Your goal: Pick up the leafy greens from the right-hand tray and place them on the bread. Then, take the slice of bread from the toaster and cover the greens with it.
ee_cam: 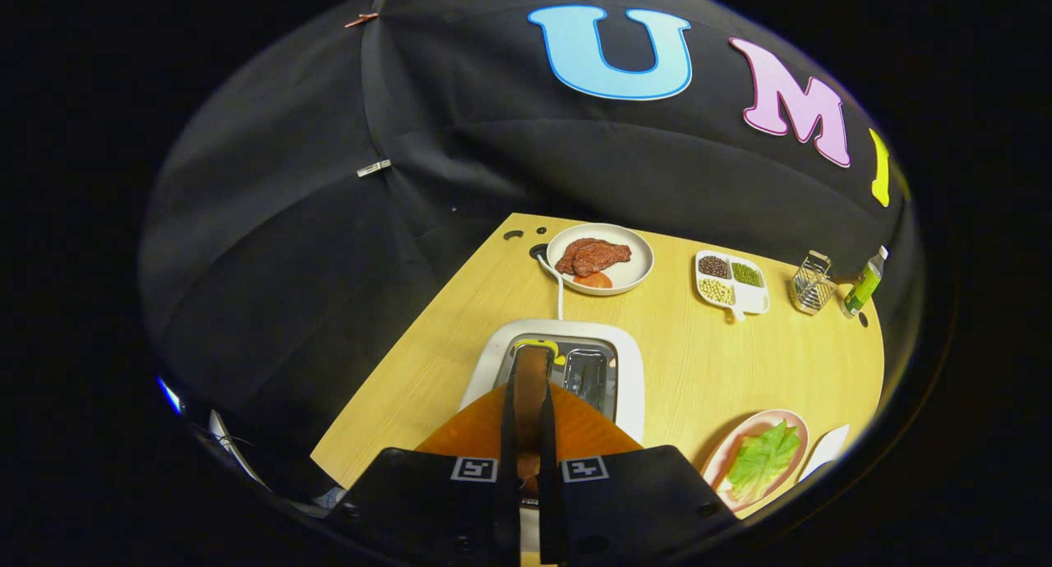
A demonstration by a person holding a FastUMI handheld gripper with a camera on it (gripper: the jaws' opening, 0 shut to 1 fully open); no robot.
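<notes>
My gripper (530,360) is shut on an orange-brown slice of bread (588,431), whose brown crust edge shows between the fingers. The slice hangs just above the white toaster (629,370), over its left slot; the right slot shows bare metal. To the right of the fingers, on the wooden table, a leafy green (764,458) lies spread on a pink plate (737,444). What is under the leaf is hidden.
Beyond the toaster, a white plate (637,275) holds dark meat and a tomato slice, and the toaster's cord runs toward it. Farther right are a divided tray of beans (733,283), a wire holder (812,284) and a green bottle (865,286). A white tray edge (826,448) sits beside the pink plate.
</notes>
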